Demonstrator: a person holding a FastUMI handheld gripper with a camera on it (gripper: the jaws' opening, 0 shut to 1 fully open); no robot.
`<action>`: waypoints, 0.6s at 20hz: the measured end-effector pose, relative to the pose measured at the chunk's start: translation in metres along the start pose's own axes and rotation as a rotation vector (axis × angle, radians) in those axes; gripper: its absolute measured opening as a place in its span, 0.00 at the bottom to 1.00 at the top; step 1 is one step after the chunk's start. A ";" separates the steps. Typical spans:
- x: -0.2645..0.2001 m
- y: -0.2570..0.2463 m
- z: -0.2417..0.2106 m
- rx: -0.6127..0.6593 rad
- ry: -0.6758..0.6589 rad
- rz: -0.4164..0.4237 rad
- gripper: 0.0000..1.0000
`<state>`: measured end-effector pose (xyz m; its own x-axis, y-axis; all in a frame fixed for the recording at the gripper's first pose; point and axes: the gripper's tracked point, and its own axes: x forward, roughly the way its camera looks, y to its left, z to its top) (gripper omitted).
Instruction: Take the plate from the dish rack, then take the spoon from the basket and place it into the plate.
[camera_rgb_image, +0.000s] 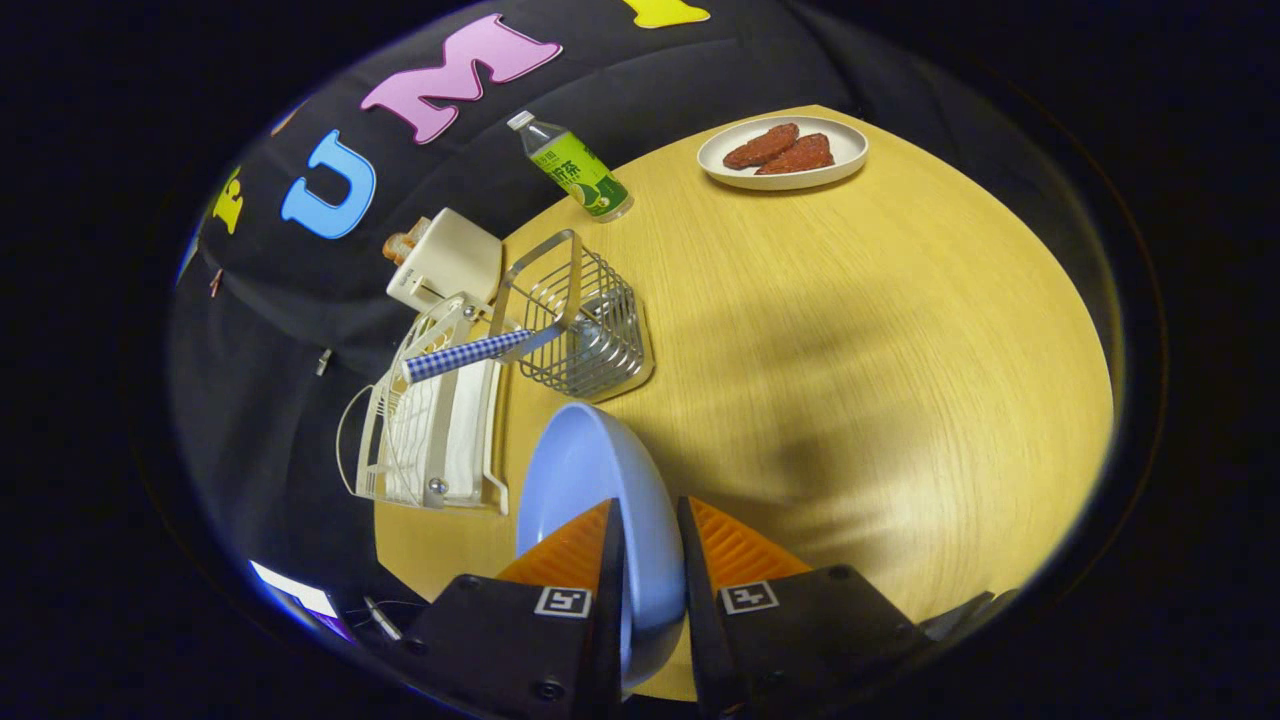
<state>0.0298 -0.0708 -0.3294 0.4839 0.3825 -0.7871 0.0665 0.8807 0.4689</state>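
The hand-held gripper (650, 560) pinches the rim of the blue plate (585, 480), with 1 finger on each face of it, so the plate stands on edge between them, lifted and tilted above the near part of the desk (850, 350). The white dish rack (430, 420) sits just to the left of the plate at the desk's left edge, and the plate is clear of its slots, so step 1, taking the plate out, looks done apart from setting it down flat. The spoon (470, 355), with its blue-and-white checked handle, lies slanted across the rim of the wire basket (585, 320) just beyond the plate, its bowl end down inside the wires and its handle reaching out over the rack. It is untouched, so step 2 is all still to do: release the plate on open desk, grip the spoon, and lay it in the plate. Farther off stand a green bottle (575, 168), a cream-coloured box (450, 260) and a white dish of reddish-brown food (782, 152), well apart from the work.
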 end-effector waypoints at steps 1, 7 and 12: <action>-0.002 -0.006 0.003 -0.028 -0.014 -0.014 0.36; -0.032 0.012 0.055 -0.374 -0.253 0.023 0.98; -0.038 0.065 0.075 -0.581 -0.402 0.112 0.99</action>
<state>0.0812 -0.0492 -0.2392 0.7523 0.4454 -0.4854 -0.4238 0.8913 0.1610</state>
